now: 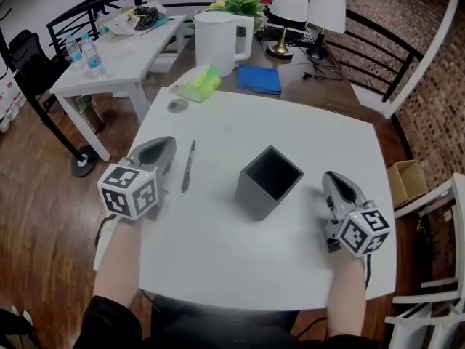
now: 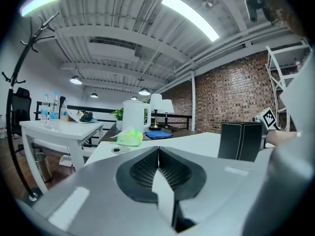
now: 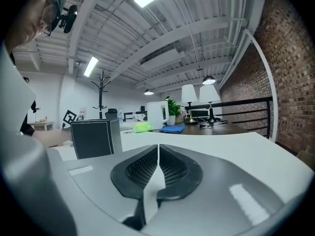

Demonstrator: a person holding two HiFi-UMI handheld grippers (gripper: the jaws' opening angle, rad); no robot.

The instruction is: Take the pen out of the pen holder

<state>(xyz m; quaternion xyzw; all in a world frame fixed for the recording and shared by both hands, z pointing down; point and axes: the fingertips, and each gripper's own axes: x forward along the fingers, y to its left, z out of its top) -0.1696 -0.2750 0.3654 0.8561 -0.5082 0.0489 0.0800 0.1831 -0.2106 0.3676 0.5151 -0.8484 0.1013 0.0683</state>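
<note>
A dark square pen holder (image 1: 268, 181) stands near the middle of the white table (image 1: 305, 133), its inside dark and nothing sticking out. A black pen (image 1: 188, 166) lies flat on the table to its left. My left gripper (image 1: 157, 150) rests just left of the pen, shut and holding nothing. My right gripper (image 1: 333, 182) sits to the right of the holder, shut and empty. The holder also shows in the left gripper view (image 2: 241, 140) at the right and in the right gripper view (image 3: 95, 137) at the left. In both gripper views the jaws meet with nothing between them (image 2: 158, 154) (image 3: 158, 152).
A small round lid (image 1: 177, 106) and a green-yellow cloth (image 1: 200, 84) lie at the table's far left corner. Behind stand a white kettle (image 1: 221, 41), a blue pad (image 1: 259, 79), two lamps (image 1: 289, 9) and a white side table (image 1: 123, 53) with bottles.
</note>
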